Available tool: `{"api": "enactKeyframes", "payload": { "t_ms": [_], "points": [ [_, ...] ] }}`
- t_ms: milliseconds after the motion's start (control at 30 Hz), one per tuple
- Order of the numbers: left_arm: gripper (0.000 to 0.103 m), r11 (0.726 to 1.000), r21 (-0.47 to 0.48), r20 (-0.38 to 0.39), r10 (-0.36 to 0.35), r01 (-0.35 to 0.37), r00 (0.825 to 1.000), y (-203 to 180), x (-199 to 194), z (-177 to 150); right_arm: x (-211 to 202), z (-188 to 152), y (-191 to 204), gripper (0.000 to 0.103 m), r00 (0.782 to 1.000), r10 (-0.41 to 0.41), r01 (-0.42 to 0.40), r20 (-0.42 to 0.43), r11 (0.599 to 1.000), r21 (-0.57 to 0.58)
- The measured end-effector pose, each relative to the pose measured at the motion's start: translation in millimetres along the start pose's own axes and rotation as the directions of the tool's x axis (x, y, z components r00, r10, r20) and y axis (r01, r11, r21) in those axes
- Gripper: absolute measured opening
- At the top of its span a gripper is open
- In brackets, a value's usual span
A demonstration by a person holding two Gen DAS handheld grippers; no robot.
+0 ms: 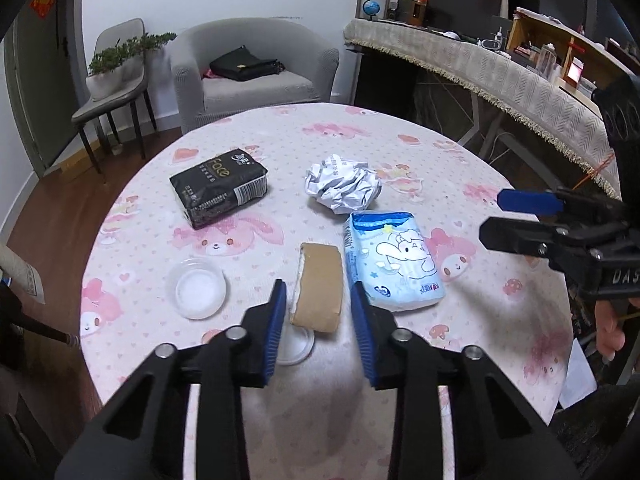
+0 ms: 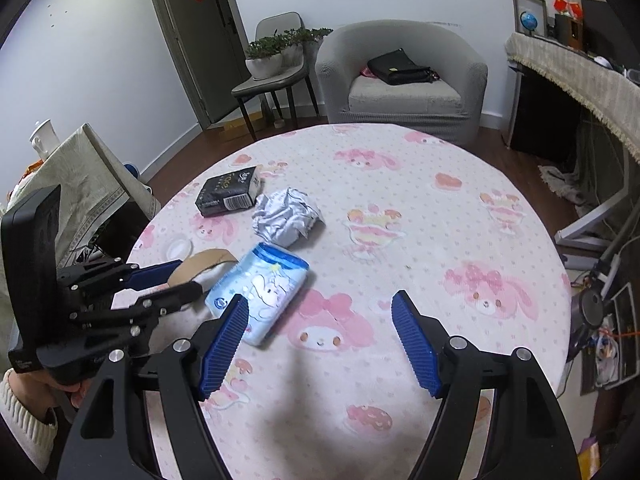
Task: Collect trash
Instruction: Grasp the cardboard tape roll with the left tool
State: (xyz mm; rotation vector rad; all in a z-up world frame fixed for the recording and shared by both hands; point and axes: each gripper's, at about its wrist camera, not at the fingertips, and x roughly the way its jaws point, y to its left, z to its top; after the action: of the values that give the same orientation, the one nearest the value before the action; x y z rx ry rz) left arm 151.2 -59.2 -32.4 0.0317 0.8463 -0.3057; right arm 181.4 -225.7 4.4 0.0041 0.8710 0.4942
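Blue ribbed pads tipped both tools. The left hand-held gripper (image 1: 319,285) pointed steeply down at the near middle of the counter (image 1: 320,136). Its jaws were set narrow, one on each side of a flattened brown cardboard roll (image 1: 320,280). A thin gap showed on each side, so the pads were not pressing it. From the right wrist view, a hand (image 2: 28,388) in a cream knitted sleeve (image 2: 24,424) gripped that tool from the near left.

The right hand-held gripper (image 2: 320,296) also tilted downward, its jaws spread wide over bare cloth with nothing between them. In that view its left pad overlapped the near end of a light blue tissue pack (image 1: 394,260).

The crumpled white paper (image 1: 342,188) lay near the counter's centre, just beyond the blue pack and apart from both tools. A black tissue pack (image 1: 218,190) sat to its left. A clear round dish (image 1: 198,288) lay left of the cardboard roll, and a white lid (image 1: 298,350) showed partly under the roll's near end.

The round counter wore a white cloth printed with pink rabbits. Beyond it stood a grey armchair (image 1: 256,76) with a black bag (image 1: 246,66) on the seat. To the left of the armchair a grey chair (image 1: 116,96) carried potted plants (image 1: 128,50). A fringed cloth (image 1: 460,56) covered a long surface on the right, where a small globe (image 1: 370,8) stood. The floor (image 1: 52,208) was dark wood, and a grey door (image 2: 192,32) stood in the far wall.
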Motion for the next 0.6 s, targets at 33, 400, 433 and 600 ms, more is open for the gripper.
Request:
{"api": "enactKeyframes", "payload": {
  "t_ms": [33, 400, 433, 600],
  "points": [
    [0.024, 1.0, 0.0, -0.003, -0.004, 0.004, 1.0, -0.8, 0.8, 0.4, -0.3, -1.1, -1.1, 0.075, 1.0, 0.002, -0.002, -0.001, 1.0, 0.003],
    [0.022, 0.998, -0.059, 0.056, 0.021, -0.017, 0.998, 6.6, -11.7, 3.8, 10.4, -2.5, 15.8, 0.082, 0.999, 0.047, -0.047, -0.024, 0.999, 0.009],
    [0.022, 0.997, -0.069, 0.064, 0.024, -0.019, 0.998, 8.9, -14.4, 4.3, 12.9, -3.0, 18.3, 0.082, 0.998, 0.049, -0.048, -0.03, 0.999, 0.008],
    [0.022, 0.995, -0.103, 0.094, 0.023, -0.013, 0.995, 19.2, -27.4, 5.3, 28.3, -5.4, 31.5, 0.085, 0.997, 0.033, -0.033, -0.068, 0.999, -0.003]
  ]
}}
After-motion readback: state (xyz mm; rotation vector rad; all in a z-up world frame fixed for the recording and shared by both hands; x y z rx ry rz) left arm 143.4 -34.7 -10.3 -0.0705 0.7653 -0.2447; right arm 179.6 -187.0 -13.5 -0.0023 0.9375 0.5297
